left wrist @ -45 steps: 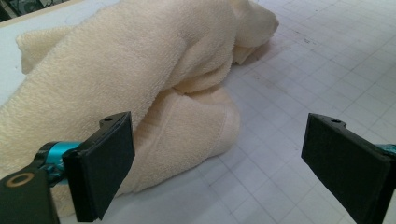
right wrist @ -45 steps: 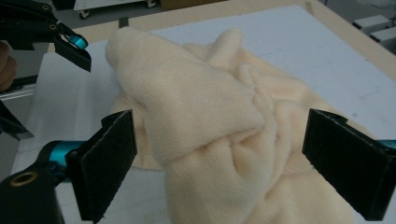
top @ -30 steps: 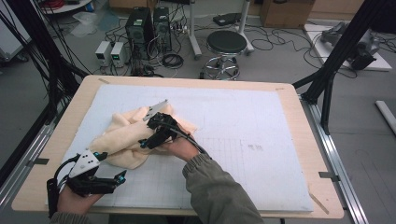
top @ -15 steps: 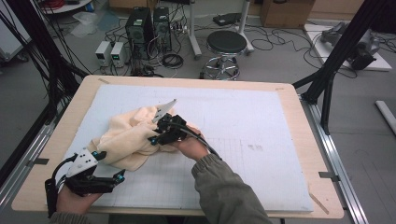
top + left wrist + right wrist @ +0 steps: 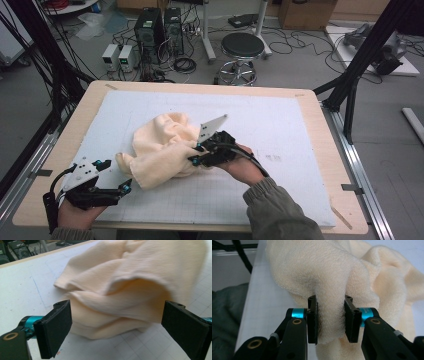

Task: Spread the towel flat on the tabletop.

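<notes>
Cream fleece cloth (image 5: 165, 150) bunched in a loose heap on the white grid mat (image 5: 300, 125), slightly toward 9 o'clock from the mat's middle, with one tail trailing down toward 7 o'clock. Right gripper (image 5: 200, 154) clamped on a thick fold at the heap's 3 o'clock edge; jaws just closed in, and in the right gripper view (image 5: 330, 320) the pile bulges between both pads (image 5: 312, 320), so a real bite, not a skim. Left gripper (image 5: 125, 189) parked low at 7 o'clock of the heap, just off the tail, jaws spread wide with nothing pinched; in the left gripper view (image 5: 115, 325) the cloth (image 5: 130, 290) sits ahead of and between the 2 open pads without touching either. Judged step: lifting and drawing 1 edge out with the right so the heap can be opened flat. To do it well: keep the squeeze firm, since plush fabric this thick slips under a light hold; pull toward 3 o'clock and a little upward in 1 smooth sweep rather than jerks, so layers slide apart instead of dragging the whole bundle. Bring the left in on the trailing tail at 7 o'clock, taking 1 layer near a corner, not a wad. Then spread both away from each other, low over the mat, watching for twisted folds.
</notes>
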Demonstrator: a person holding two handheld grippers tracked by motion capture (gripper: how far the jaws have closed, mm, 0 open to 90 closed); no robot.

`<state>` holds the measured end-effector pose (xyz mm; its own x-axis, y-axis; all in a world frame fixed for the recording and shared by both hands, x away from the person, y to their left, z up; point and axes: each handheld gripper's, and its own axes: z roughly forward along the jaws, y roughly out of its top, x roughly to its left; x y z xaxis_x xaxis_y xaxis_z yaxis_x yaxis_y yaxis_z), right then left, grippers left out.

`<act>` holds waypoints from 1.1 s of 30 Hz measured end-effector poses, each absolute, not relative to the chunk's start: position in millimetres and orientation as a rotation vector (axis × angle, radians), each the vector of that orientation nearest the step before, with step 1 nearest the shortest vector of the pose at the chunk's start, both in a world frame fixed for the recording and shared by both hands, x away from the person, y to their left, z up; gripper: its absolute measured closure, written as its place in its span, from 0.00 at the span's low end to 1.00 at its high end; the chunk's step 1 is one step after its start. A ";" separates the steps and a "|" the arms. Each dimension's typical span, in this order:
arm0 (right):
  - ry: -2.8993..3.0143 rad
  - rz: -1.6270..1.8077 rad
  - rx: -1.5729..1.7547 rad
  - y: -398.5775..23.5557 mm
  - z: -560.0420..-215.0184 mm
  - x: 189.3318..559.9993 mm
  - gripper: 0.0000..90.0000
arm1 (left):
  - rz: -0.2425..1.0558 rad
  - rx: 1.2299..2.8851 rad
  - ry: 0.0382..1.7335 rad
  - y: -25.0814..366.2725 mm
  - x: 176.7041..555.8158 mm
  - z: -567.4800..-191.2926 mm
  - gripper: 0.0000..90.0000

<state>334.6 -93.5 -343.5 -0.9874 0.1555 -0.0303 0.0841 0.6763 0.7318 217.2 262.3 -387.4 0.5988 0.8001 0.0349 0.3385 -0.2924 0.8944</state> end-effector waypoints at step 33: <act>2.714 1.268 0.504 -158.1 -369.8 333.0 0.54 | 0.411 2.064 0.762 187.8 288.5 -394.9 0.36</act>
<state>333.0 -158.1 -369.8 -0.9396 0.3392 0.0455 0.2525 0.5973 0.7613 288.5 187.8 -394.9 0.7578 0.6524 0.0071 0.3640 -0.4318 0.8253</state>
